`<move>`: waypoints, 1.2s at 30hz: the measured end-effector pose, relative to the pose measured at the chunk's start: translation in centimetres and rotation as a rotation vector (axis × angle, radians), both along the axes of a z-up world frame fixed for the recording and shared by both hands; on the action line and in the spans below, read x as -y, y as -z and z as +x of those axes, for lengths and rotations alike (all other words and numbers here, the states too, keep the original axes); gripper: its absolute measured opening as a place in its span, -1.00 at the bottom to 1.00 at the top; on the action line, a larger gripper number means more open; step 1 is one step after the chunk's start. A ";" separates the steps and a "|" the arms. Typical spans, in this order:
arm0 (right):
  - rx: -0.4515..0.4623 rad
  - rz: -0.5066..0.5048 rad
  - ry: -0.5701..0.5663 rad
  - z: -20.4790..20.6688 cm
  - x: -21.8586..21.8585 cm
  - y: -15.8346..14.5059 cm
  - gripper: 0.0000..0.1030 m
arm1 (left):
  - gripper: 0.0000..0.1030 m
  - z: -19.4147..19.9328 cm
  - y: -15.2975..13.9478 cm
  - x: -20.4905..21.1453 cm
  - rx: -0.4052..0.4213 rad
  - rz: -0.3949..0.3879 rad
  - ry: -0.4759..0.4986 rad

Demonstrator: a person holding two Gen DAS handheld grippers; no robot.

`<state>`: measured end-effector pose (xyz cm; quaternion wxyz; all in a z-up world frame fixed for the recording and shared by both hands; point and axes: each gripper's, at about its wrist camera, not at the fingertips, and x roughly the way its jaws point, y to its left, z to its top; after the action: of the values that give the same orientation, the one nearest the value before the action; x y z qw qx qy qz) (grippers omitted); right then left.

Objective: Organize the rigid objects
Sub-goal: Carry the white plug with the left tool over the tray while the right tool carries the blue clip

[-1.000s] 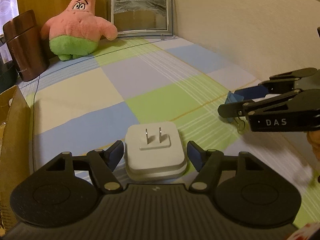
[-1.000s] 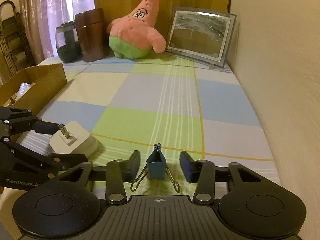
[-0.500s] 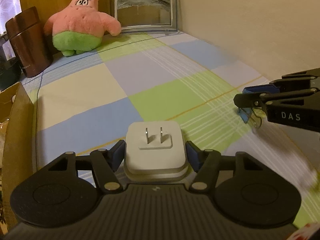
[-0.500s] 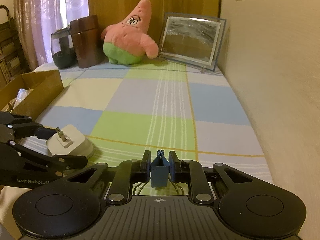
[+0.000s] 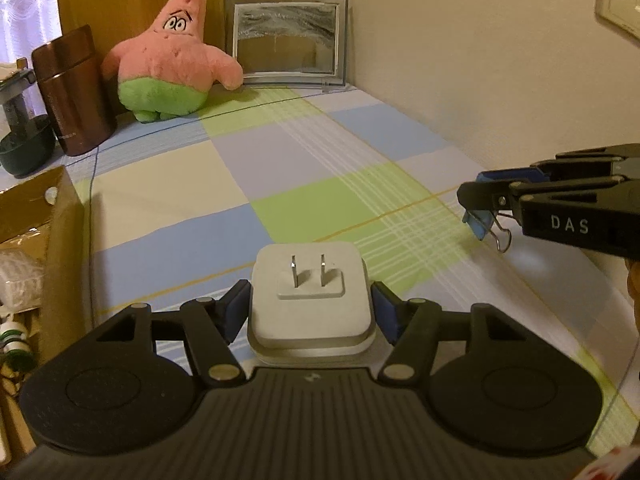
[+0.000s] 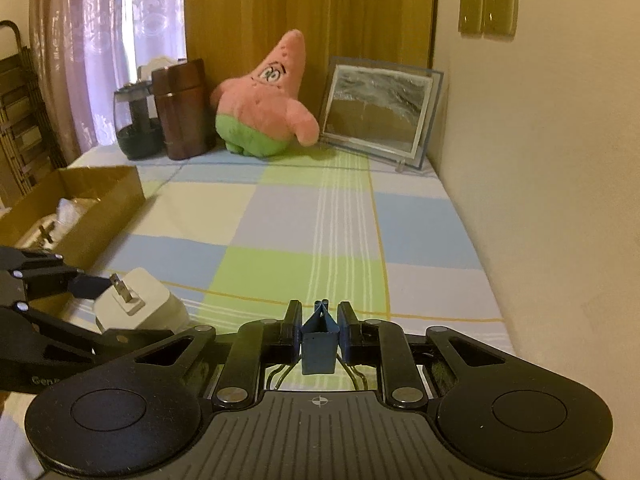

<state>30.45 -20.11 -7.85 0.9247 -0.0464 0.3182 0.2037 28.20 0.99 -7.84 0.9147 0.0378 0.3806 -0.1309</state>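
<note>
A white wall charger (image 5: pixel 311 300) with two prongs up sits between the pads of my left gripper (image 5: pixel 311 312), which is shut on it; it also shows in the right wrist view (image 6: pixel 134 306), lifted and tilted. My right gripper (image 6: pixel 319 330) is shut on a blue binder clip (image 6: pixel 319 346) and holds it above the checked cloth. In the left wrist view the clip (image 5: pixel 480 222) hangs from the right gripper's fingers (image 5: pixel 492 196) at the right.
An open cardboard box (image 6: pixel 92 200) with several items stands at the left edge. At the back stand a brown tumbler (image 6: pixel 182 110), a dark glass jar (image 6: pixel 134 124), a pink star plush (image 6: pixel 262 104) and a framed picture (image 6: pixel 378 110). A wall runs along the right.
My right gripper closed on the binder clip and lifted it off the cloth. My left gripper closed on the charger and raised it.
</note>
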 end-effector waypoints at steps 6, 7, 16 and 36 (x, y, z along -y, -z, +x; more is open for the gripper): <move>-0.011 0.010 0.002 -2.6 -1.0 -2.3 -0.71 | 0.17 -2.6 -2.5 -1.2 0.007 -0.009 -0.025; -0.015 0.016 0.003 -3.1 -1.2 -2.7 -0.72 | 0.17 -3.0 -2.9 -1.5 0.010 -0.009 -0.029; -0.042 0.041 -0.006 -7.2 -3.7 -5.9 -0.71 | 0.17 -7.6 -6.3 -5.1 0.024 0.015 -0.086; -0.023 0.084 -0.148 -13.6 -13.8 -10.0 -0.71 | 0.17 -16.3 -11.6 -15.6 0.080 0.052 -0.233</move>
<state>16.86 -6.34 2.13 0.9046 -0.0286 0.3154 0.2854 11.91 16.56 3.74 0.9368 0.0219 0.3490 -0.0121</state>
